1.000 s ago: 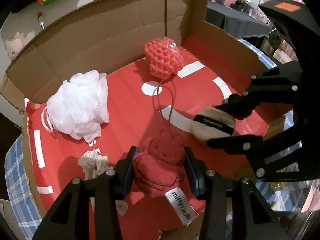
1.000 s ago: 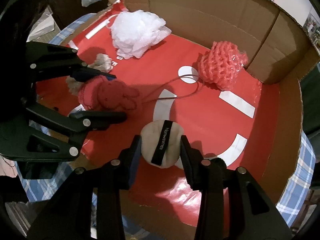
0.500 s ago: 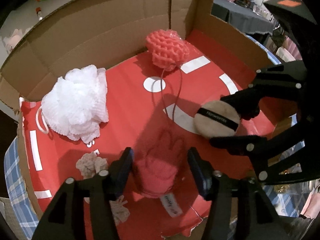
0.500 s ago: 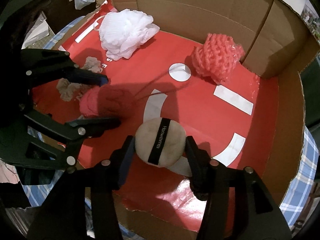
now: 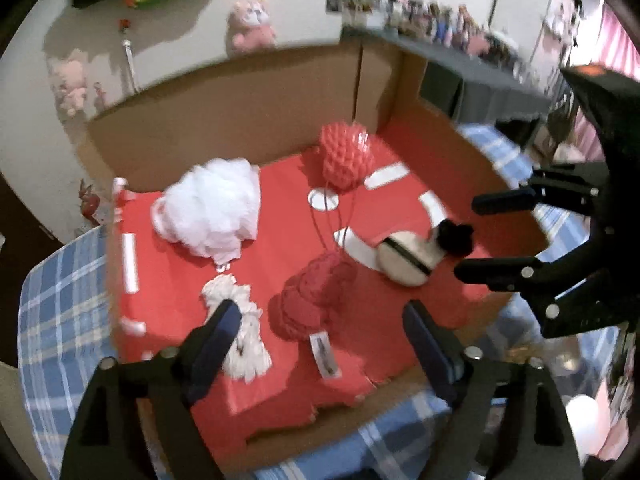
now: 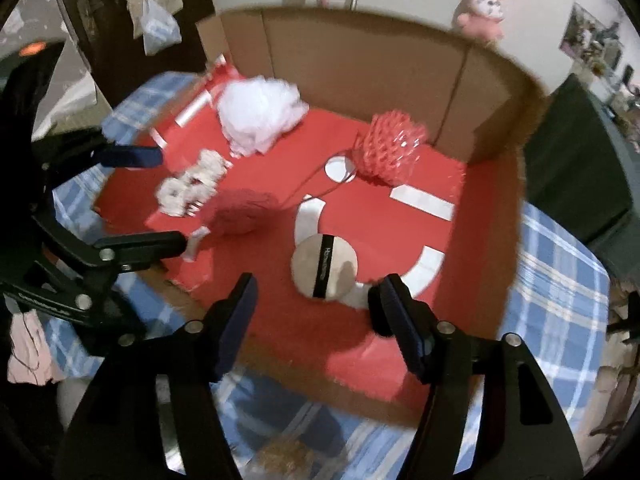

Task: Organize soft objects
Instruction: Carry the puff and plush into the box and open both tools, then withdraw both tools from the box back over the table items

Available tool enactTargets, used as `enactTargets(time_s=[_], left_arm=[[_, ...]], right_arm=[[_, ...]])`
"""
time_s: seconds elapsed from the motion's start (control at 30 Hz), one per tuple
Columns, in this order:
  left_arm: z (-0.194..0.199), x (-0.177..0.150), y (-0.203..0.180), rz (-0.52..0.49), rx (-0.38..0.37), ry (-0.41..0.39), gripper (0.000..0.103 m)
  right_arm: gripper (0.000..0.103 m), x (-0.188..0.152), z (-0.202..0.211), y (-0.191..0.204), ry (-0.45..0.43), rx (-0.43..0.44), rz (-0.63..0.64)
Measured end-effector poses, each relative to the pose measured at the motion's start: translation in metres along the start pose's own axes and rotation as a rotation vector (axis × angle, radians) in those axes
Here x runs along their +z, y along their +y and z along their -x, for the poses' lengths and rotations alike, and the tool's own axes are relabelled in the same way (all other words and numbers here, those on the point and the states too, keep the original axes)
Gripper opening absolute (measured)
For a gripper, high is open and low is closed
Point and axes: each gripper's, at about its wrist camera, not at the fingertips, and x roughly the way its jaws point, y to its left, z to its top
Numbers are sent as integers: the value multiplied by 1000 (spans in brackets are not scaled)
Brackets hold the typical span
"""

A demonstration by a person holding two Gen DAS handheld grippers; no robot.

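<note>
An open cardboard box (image 5: 240, 120) with a red floor holds the soft things. The red plush toy (image 5: 312, 292) with a white tag lies on that floor. My left gripper (image 5: 322, 312) hangs above it, jaws opening, pads clear of the toy. A round beige powder puff (image 6: 324, 268) with a black band lies flat below my right gripper (image 6: 314, 292), whose jaws are also opening without touching it. Further back lie a white loofah (image 5: 212, 210) and a red mesh loofah (image 5: 346, 156). A cream fabric piece (image 5: 240, 328) lies by the left finger.
The box stands on a blue checked cloth (image 6: 560, 280). Its cardboard walls (image 6: 360, 60) rise at the back and sides; the near side is low. A dark table (image 5: 480, 80) with small figures stands behind on the right. Pink plush toys (image 5: 252, 28) hang on the wall.
Both grippers have opened wide and let go, the left of the red plush, the right of the powder puff. Both have risen and drawn back, so the whole box now shows.
</note>
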Motion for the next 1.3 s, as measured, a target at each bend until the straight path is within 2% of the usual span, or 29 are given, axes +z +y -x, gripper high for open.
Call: enactTargets(time_s=[0.07,0.23,0.3,0.53,0.67,0.83,0.93,1.0,1.13,1.3], left_arm=[[26,-10,-1,32,-7,-57,97],[80,-40,-12,96,-16,-193,103],[99,-53,-19,109,-6,-245,103],[158,-110,-45,164,40,-451,103],[178,-143,-60,181,30,-528,103],[196,-176,-79,192,46,-610,103],[202,-193,-93,179,66,-644,103],[201,-201,-99,179,75,-651,103],[193,-217,-107,184,115,-659,103],[168,-232,-113,186,149,-621,103]], right_arm=[[75,-10,26,6,-51,2,-20],[78,-43,89,22,-177,-12,-71],[85,-58,111,28,-226,-22,-91],[88,-125,172,65,-394,-75,-114],[96,-165,192,86,-487,-126,-107],[96,-203,201,102,-565,-161,-138],[96,-222,196,110,-606,-228,-151],[96,-235,189,113,-624,-260,-168],[96,-252,169,114,-620,-258,-198],[96,-268,145,120,-611,-291,-205]])
